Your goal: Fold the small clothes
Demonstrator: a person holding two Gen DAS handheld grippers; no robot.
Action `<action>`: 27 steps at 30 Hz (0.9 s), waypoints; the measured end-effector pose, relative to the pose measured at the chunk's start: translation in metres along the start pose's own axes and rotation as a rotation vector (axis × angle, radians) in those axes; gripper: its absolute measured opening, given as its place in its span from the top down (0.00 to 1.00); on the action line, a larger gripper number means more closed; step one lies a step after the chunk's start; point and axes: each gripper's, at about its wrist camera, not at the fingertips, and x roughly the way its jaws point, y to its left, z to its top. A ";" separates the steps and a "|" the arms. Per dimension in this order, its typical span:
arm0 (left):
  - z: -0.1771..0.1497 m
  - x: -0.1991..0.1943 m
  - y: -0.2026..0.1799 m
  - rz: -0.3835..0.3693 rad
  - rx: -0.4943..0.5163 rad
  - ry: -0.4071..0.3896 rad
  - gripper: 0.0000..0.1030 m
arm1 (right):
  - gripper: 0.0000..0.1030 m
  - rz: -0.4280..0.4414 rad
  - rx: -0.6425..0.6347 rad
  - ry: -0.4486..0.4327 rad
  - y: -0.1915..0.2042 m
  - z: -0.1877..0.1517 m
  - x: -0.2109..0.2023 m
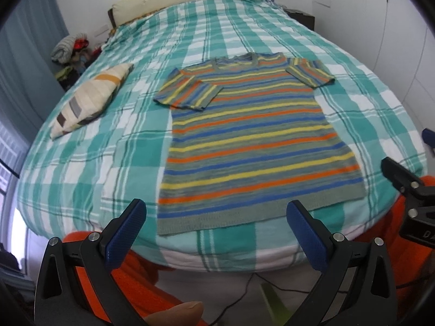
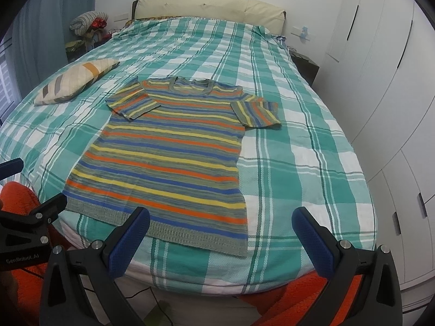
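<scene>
A small striped short-sleeved top (image 1: 244, 135) in orange, yellow, blue and grey lies flat on the bed, neck away from me and hem near the bed's front edge. It also shows in the right wrist view (image 2: 174, 157). Its left sleeve is folded inward onto the body; the right sleeve lies spread out. My left gripper (image 1: 217, 217) is open and empty, held just short of the hem. My right gripper (image 2: 221, 226) is open and empty above the hem's right corner. The right gripper's body (image 1: 407, 187) shows at the right edge of the left wrist view.
The bed has a green and white checked sheet (image 1: 108, 149), also in the right wrist view (image 2: 299, 163). A striped cushion (image 1: 89, 100) lies left of the top. A cream headboard (image 2: 206, 5) is at the back, white wardrobes (image 2: 380, 81) on the right. Orange fabric (image 2: 299, 298) and a cable are below.
</scene>
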 end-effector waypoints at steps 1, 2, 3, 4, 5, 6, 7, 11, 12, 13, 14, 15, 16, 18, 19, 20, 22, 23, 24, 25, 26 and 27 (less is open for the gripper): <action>0.000 0.000 0.000 -0.006 -0.003 0.002 0.00 | 0.00 -0.001 -0.002 0.002 0.000 0.000 0.001; 0.001 0.001 0.000 -0.007 -0.003 0.002 0.00 | 0.00 -0.002 -0.003 0.004 0.001 0.001 0.001; 0.001 0.001 0.000 -0.006 -0.003 0.001 0.00 | 0.00 -0.002 -0.004 0.006 0.001 0.001 0.002; 0.001 0.001 0.000 -0.006 -0.003 0.002 0.00 | 0.00 -0.003 -0.005 0.007 0.001 0.001 0.003; 0.001 0.002 0.001 -0.006 -0.003 0.003 0.00 | 0.00 -0.006 -0.007 0.010 0.001 0.001 0.004; 0.001 0.003 0.001 -0.008 -0.006 0.006 0.00 | 0.00 -0.007 -0.008 0.012 0.002 0.001 0.004; 0.001 0.004 0.002 -0.010 -0.008 0.008 0.00 | 0.00 -0.009 -0.009 0.016 0.003 0.002 0.005; 0.001 0.009 0.001 -0.011 -0.009 0.017 0.00 | 0.00 -0.016 -0.009 0.024 0.003 0.002 0.007; 0.001 0.009 0.001 -0.009 -0.006 0.017 0.00 | 0.00 -0.016 -0.008 0.026 0.003 0.002 0.008; 0.000 0.010 0.000 -0.005 -0.003 0.017 0.00 | 0.00 -0.016 -0.007 0.028 0.003 0.003 0.008; 0.000 0.010 0.000 -0.003 0.000 0.017 0.00 | 0.00 -0.015 -0.005 0.030 0.003 0.003 0.009; 0.000 0.010 -0.001 -0.002 0.001 0.017 0.00 | 0.00 -0.013 -0.004 0.032 0.003 0.003 0.009; -0.001 0.010 -0.001 -0.003 0.001 0.017 0.00 | 0.00 -0.012 -0.003 0.033 0.003 0.003 0.009; -0.001 0.010 -0.001 -0.004 -0.001 0.016 0.00 | 0.00 -0.015 -0.006 0.034 0.004 0.004 0.010; -0.001 0.010 -0.002 -0.002 -0.001 0.015 0.00 | 0.00 -0.015 -0.006 0.035 0.004 0.003 0.010; -0.001 0.010 -0.002 -0.003 -0.002 0.015 0.00 | 0.00 -0.015 -0.006 0.036 0.004 0.003 0.009; -0.001 0.009 -0.002 -0.005 -0.003 0.016 0.00 | 0.00 -0.018 -0.003 0.038 0.004 0.003 0.010; -0.001 0.009 -0.002 -0.005 -0.002 0.015 0.00 | 0.00 -0.019 -0.001 0.038 0.004 0.003 0.010; -0.001 0.010 -0.003 -0.006 -0.002 0.016 0.00 | 0.00 -0.022 0.001 0.039 0.004 0.002 0.010; -0.002 0.010 -0.003 -0.007 -0.002 0.017 0.00 | 0.00 -0.025 0.003 0.039 0.003 0.002 0.010; -0.002 0.010 -0.004 -0.009 -0.002 0.018 0.00 | 0.00 -0.027 0.006 0.040 0.003 0.001 0.010; -0.002 0.010 -0.003 -0.011 -0.003 0.019 0.00 | 0.00 -0.030 0.008 0.040 0.003 0.001 0.010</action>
